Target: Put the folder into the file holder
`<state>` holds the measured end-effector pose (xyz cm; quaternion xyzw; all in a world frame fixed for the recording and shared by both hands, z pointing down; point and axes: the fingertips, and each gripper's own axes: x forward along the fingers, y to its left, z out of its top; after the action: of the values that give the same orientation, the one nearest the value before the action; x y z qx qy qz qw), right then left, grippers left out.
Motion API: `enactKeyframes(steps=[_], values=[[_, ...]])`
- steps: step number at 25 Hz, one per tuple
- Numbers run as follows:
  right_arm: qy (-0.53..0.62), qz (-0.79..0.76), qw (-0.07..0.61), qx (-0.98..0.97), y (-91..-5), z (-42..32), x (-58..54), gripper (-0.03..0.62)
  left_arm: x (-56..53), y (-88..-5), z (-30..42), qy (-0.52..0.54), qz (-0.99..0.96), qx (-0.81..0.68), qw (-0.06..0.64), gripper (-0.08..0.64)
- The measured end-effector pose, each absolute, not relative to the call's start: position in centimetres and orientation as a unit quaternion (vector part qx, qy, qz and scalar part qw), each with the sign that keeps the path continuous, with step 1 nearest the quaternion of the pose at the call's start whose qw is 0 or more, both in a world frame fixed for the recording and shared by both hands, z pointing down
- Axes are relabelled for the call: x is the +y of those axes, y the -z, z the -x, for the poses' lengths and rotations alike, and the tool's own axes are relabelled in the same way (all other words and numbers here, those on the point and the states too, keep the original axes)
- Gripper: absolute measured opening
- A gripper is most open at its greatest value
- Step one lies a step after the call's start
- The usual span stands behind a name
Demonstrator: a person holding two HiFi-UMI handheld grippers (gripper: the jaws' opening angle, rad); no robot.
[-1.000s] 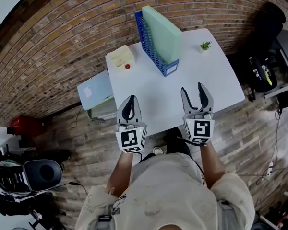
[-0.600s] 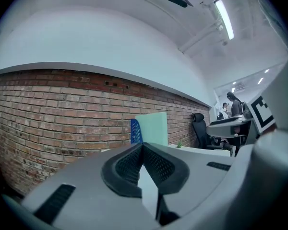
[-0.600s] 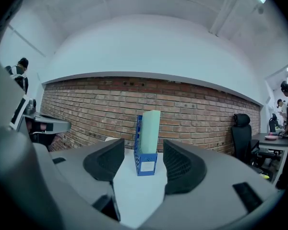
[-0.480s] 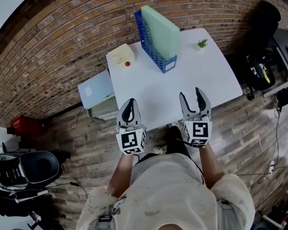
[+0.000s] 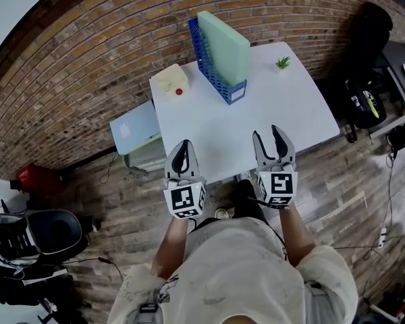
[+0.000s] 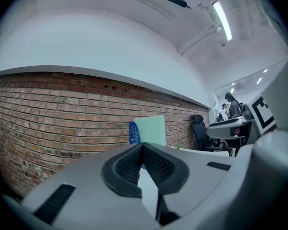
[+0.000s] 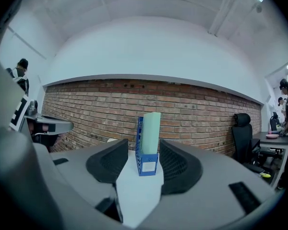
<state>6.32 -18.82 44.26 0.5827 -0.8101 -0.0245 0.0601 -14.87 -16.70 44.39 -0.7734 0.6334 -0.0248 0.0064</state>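
**Folder stands in the holder; both claws hang empty at the near edge**

The left claw (image 5: 183, 144) is pressed together. In the left gripper view its two dark pads meet at the tip with nothing caught between them. The right claw (image 5: 268, 134) is spread, with a clear gap between its pads. Its jaws have just been closing a little, and they grip nothing: through the gap only the white table (image 5: 270, 106) shows, with the task's things far off.

The green folder (image 5: 224, 40) stands upright in the blue holder (image 5: 209, 66). Both are ahead of the claws, on the far side of the table and well apart from either tip. From the right claw the holder lies nearly straight ahead, and in the right gripper view it is framed between the two pads with its labelled end facing that claw. From the left claw it lies ahead and to the right.

Both claws point level across the table, side by side, with their tips over its near edge and their marker cubes back towards the person.

Ahead of the left claw, just left of the holder, a cream box (image 5: 170, 78) sits at the far corner, with a small red thing (image 5: 179, 92) beside it. Ahead of the right claw, to the right of the holder, stands a small plant (image 5: 283, 62). A laptop (image 5: 133, 128) lies lower down, left of the left claw and off the table. A brick wall (image 7: 192, 114) runs behind the holder.
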Motion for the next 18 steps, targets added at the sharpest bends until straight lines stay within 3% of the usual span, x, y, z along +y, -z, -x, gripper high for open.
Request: enactKeyframes(steps=[4, 9, 18], values=[[0.019, -0.577, 0.054, -0.815, -44.39, -6.40, -18.58, 0.164, -16.54, -44.51, 14.51, 0.027, 0.773, 0.634, 0.007, 0.009], [0.014, -0.575, 0.044, -0.817, -44.40, -6.77, -18.49, 0.029, -16.46, -44.60, 14.37, 0.030, 0.772, 0.635, 0.007, 0.009], [0.013, -0.569, 0.042, -0.821, -44.23, -6.64, -18.60, 0.018, -16.40, -44.36, 14.38, 0.033, 0.769, 0.638, 0.007, 0.009]])
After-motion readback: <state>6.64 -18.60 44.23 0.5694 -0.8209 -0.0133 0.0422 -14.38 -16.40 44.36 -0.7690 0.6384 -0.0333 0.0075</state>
